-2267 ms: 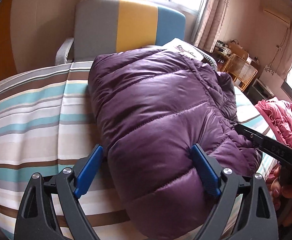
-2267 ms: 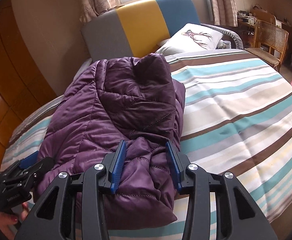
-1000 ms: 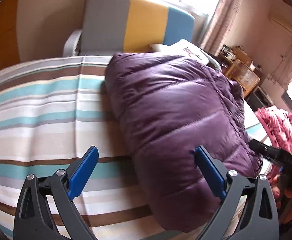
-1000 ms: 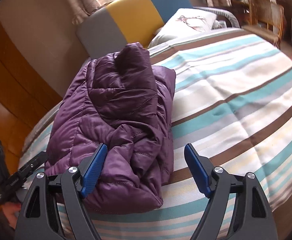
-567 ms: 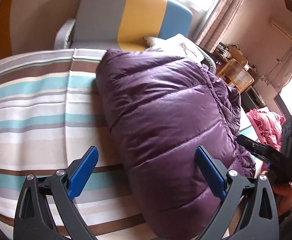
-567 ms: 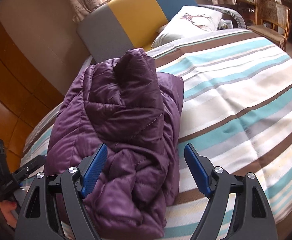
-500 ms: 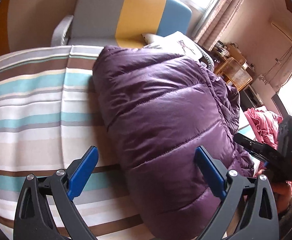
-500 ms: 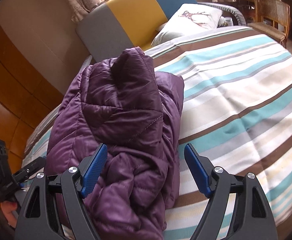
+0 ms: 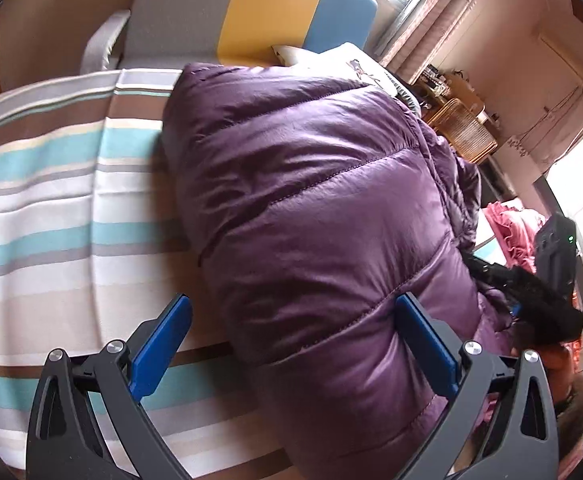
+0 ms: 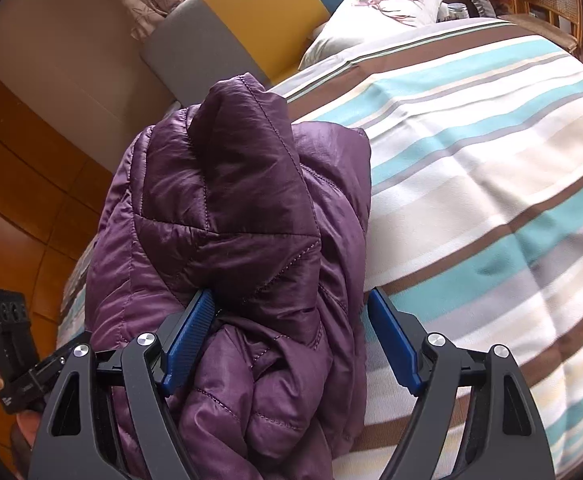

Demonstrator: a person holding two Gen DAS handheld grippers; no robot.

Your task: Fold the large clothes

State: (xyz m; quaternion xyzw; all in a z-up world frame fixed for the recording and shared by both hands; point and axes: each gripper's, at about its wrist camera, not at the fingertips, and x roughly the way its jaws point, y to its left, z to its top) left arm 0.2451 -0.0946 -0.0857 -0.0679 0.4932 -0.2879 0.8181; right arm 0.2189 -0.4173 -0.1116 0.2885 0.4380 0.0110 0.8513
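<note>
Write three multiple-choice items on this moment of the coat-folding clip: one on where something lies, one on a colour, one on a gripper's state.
1. Where does the purple puffer coat lie?
A. on the striped bedspread
B. on a wicker chair
C. on the floor

2. What colour are the pads on the gripper fingers?
A. red
B. blue
C. green

3. What is the state of the right gripper?
A. shut with nothing in it
B. clamped on a pillow
C. open, with a bunched part of the coat between its fingers

Answers:
1 A: both views show the coat bundled on the striped cover, short of the headboard.
2 B: the pads are bright blue in both wrist views.
3 C: the fingers stand wide apart, with purple fabric lying in the gap between them.
</note>
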